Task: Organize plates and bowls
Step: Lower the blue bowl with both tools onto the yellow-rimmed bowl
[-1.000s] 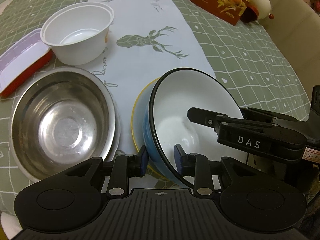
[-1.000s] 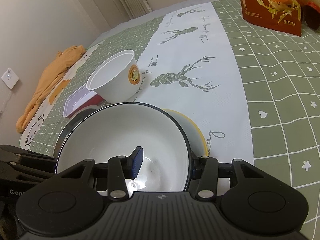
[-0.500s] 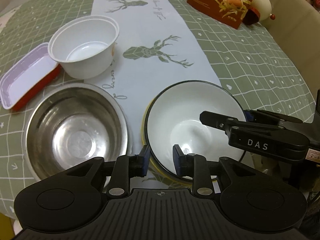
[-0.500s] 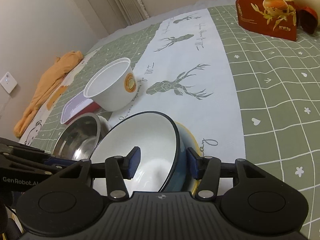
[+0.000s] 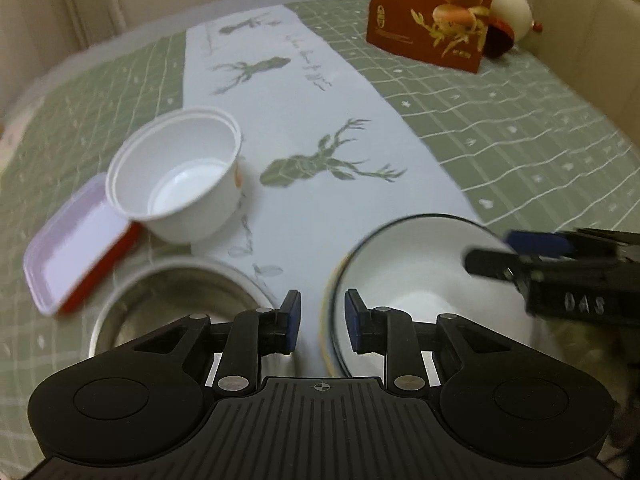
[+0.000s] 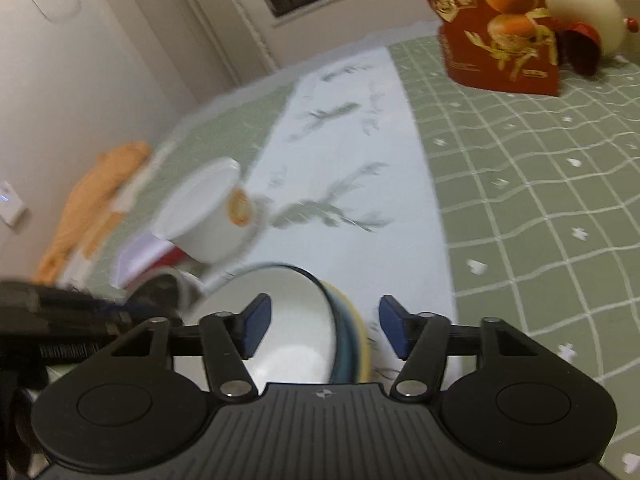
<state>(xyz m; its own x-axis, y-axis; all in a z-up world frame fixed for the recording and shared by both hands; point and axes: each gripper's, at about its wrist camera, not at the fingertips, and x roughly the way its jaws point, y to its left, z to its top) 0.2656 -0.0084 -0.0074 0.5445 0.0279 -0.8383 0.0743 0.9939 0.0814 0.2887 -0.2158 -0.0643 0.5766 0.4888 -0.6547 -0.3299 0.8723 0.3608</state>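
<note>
On table, left-wrist view: left gripper (image 5: 319,318) is angled down, jaws slightly apart w/ nothing gripped, beside blue bowl (image 5: 424,280) nested in yellow plate (image 5: 326,320). Right-wrist view: right gripper (image 6: 323,330), jaws just widened, straddles bowl rim w/o pressing.

The bowl (image 5: 420,276) sits nested in a plate (image 5: 326,320), metal bowl (image 5: 176,300) to its left, cup (image 5: 180,184) and tray (image 5: 76,240) behind that.

The white runner (image 5: 320,128) beyond the blue bowl (image 5: 420,276) lay clear. Left passage was blocked by the steel bowl (image 5: 176,300), paper cup (image 5: 180,184) and, apparently, a tray (image 5: 76,244).
</note>
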